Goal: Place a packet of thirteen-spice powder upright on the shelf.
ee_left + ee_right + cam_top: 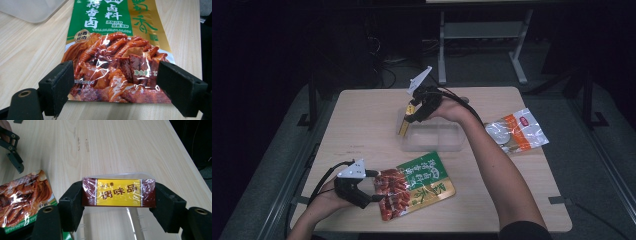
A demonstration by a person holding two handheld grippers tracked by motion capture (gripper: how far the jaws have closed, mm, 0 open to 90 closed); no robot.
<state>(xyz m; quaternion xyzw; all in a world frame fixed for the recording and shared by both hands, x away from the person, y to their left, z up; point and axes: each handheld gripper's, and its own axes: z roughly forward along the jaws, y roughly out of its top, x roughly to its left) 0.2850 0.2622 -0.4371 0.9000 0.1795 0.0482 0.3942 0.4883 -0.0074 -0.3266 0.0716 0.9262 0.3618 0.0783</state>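
Note:
My right gripper [118,202] is shut on a small brown and yellow seasoning packet [118,192], one jaw on each short end. It holds the packet over the far left corner of a clear plastic container [434,137] in the middle of the table; from above the packet [404,127] hangs below the gripper [408,117]. A green, gold and red snack bag [414,185] lies flat near the front edge. My left gripper [116,87] is open, its jaws straddling the red end of that bag [112,62]; in the high view it [377,186] sits at the bag's left end.
An orange, white and clear packet [517,131] lies at the table's right side. The light wooden table [362,120] has bare surface at its left and far parts. A metal frame leg [442,45] stands beyond the far edge on dark floor.

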